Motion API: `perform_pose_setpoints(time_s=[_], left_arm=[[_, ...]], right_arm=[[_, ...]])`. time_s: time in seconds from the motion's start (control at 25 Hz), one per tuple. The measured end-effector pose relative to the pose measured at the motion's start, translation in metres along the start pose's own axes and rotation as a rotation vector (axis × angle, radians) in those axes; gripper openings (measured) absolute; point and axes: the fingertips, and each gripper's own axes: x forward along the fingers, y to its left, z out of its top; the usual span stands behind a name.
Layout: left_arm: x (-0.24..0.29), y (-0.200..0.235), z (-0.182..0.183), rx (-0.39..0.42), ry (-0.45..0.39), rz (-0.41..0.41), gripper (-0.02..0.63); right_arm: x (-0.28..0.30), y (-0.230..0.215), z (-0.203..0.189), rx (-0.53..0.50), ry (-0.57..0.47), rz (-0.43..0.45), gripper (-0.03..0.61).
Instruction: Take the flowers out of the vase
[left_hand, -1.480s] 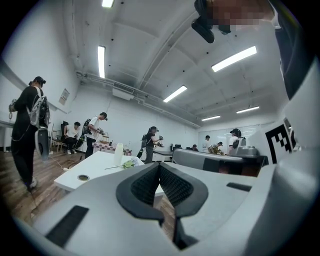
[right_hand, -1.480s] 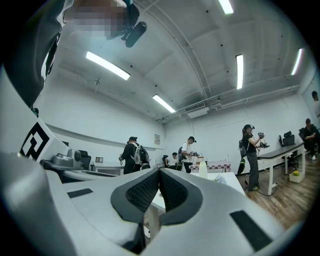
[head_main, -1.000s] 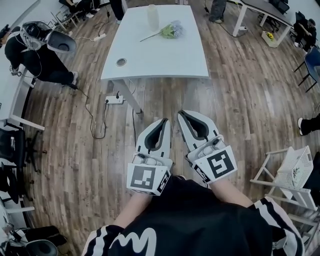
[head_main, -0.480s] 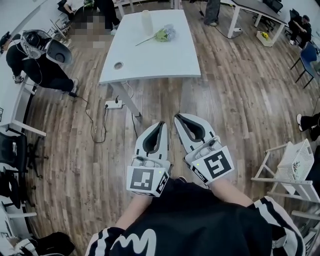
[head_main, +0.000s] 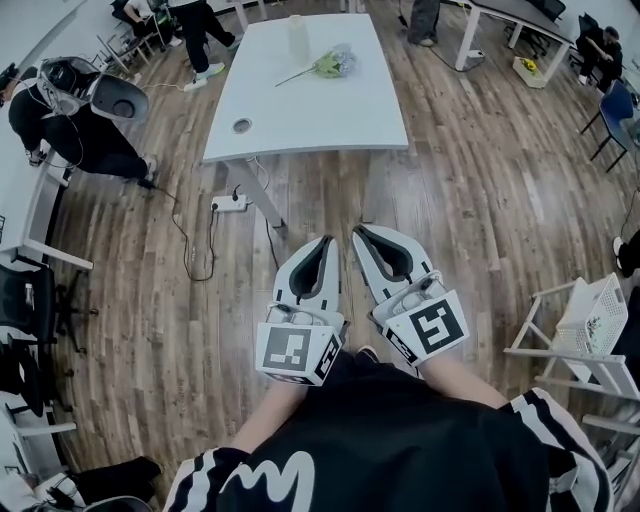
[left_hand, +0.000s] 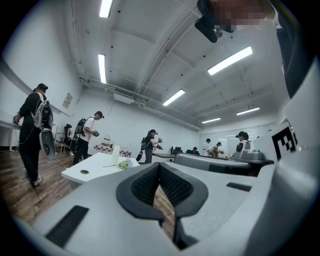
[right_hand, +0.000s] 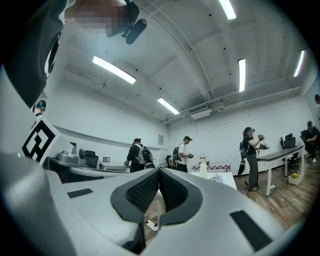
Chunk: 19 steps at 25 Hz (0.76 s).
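Left gripper (head_main: 327, 245): jaws closed together with nothing between them; held level in front of the body, pointing toward 12 o'clock.
Right gripper (head_main: 363, 233): jaws likewise pressed closed and empty; just beside the left one, at its 3 o'clock.
Tabletop (head_main: 320, 110): white, rectangular, at 12 o'clock of both grippers and well apart from them, with wood floor between.
Vase (head_main: 298, 28): tall, pale, upright at the far end of the tabletop; no stems can be seen in it.
Flowers (head_main: 336, 63): one small bunch, pale blooms with green, lying flat on the tabletop at about 4 o'clock of the vase, near it, stem end pointing toward 8 o'clock.
Cable hole (head_main: 242, 126): round, at the near left of the tabletop.
Power strip (head_main: 228, 203): on the floor beside the table leg.
Step in hand: judged complete, since the flowers lie outside the vase and neither gripper holds anything.
Next move: no grasp appears called for. Should further handling be wanted, the person must first walk toward 12 o'clock, then open a gripper over the stem.
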Motion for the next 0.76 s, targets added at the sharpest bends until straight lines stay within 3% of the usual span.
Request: perform_pose_setpoints(time_s=[0.76], left_arm=[[-0.017, 0.013, 0.006, -0.009, -0.01, -0.008, 0.005]], right_arm=[[0.01, 0.021, 0.007, -0.022, 0.004, 0.001, 0.017]])
